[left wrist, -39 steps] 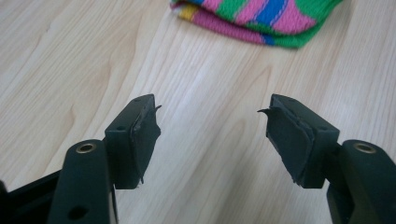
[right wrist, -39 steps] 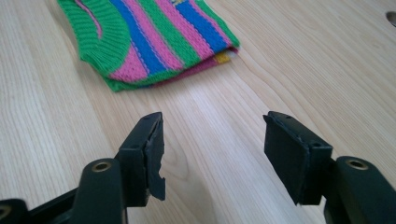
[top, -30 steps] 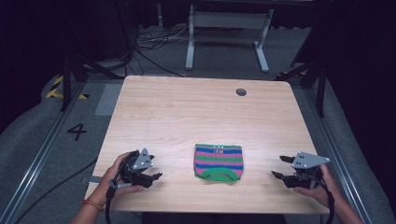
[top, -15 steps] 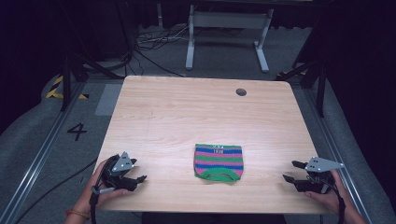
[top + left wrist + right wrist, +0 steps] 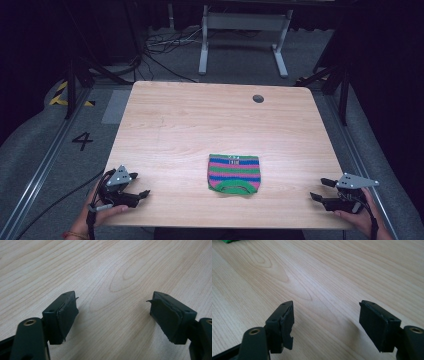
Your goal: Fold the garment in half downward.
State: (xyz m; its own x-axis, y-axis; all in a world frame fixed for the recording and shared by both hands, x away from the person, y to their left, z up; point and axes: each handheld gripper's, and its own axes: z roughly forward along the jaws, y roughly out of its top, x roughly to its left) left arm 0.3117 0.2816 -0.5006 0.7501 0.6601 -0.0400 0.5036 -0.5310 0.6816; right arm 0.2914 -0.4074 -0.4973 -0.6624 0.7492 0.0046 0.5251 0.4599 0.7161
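The striped knitted cloth (image 5: 234,173) lies flat on the table (image 5: 190,125), toward its near edge and about midway across; everything else is placed from it. Nearest the camera, well to the cloth's left at the table's near corner, the left gripper (image 5: 141,187) rests in a hand (image 5: 102,210) that is cut off by the bottom of the high view; its jaws are spread apart with nothing between them, and the left gripper view (image 5: 113,306) shows bare wood grain in the gap. Well to the cloth's right, at the other near corner, the right gripper (image 5: 320,189) is likewise released and empty, its hand (image 5: 357,217) partly cut off. In the right gripper view (image 5: 325,312) a sliver of green cloth edge (image 5: 229,241) is clipped by the top left corner. The small label on the cloth is too blurred to read. Beyond the cloth, near the far edge, sits a dark round hole (image 5: 258,98). Past the table the floor is dim, with cables (image 5: 165,50) and a grey stand (image 5: 242,37) hard to make out.
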